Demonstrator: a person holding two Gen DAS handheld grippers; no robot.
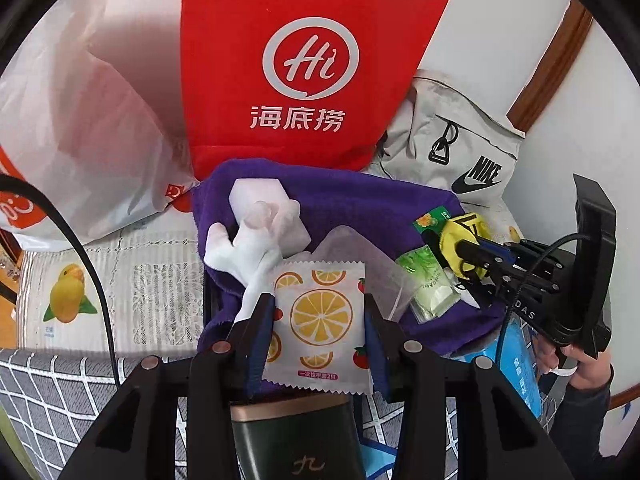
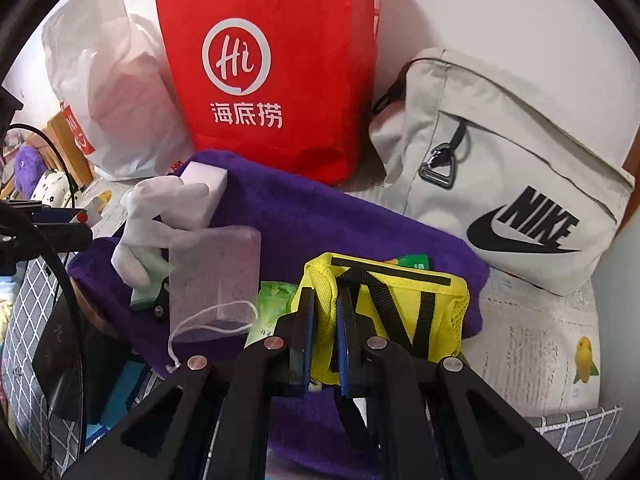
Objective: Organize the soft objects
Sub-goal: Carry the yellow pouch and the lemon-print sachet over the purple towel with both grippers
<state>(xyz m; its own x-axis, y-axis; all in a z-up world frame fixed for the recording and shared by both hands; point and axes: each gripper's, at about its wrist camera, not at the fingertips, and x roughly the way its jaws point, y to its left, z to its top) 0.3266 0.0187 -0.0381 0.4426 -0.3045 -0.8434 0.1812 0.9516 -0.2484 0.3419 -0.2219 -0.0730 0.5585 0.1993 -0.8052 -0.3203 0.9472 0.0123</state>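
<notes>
Mid-task. Left hand-held gripper (image 1: 320, 320) clamps lemon-print packet (image 1: 320, 320), frame centre. Right hand-held gripper (image 2: 323, 334) pinches yellow pouch (image 2: 384, 300) edge. White glove (image 1: 248, 240), mesh bag (image 2: 214, 276), purple towel (image 1: 340, 200) still unsorted.

Soft, even indoor light fills both views, bright on the pale wall (image 1: 500, 20) far ahead of the tools. The red bag (image 2: 272, 80) throws a soft pinkish shadow onto the wall beside it. No harsh glare. Things ahead of the fingers look sharp; straight lines bow toward the rims, where a black ring closes in. The tool frames nearest the lens sit dark.
</notes>
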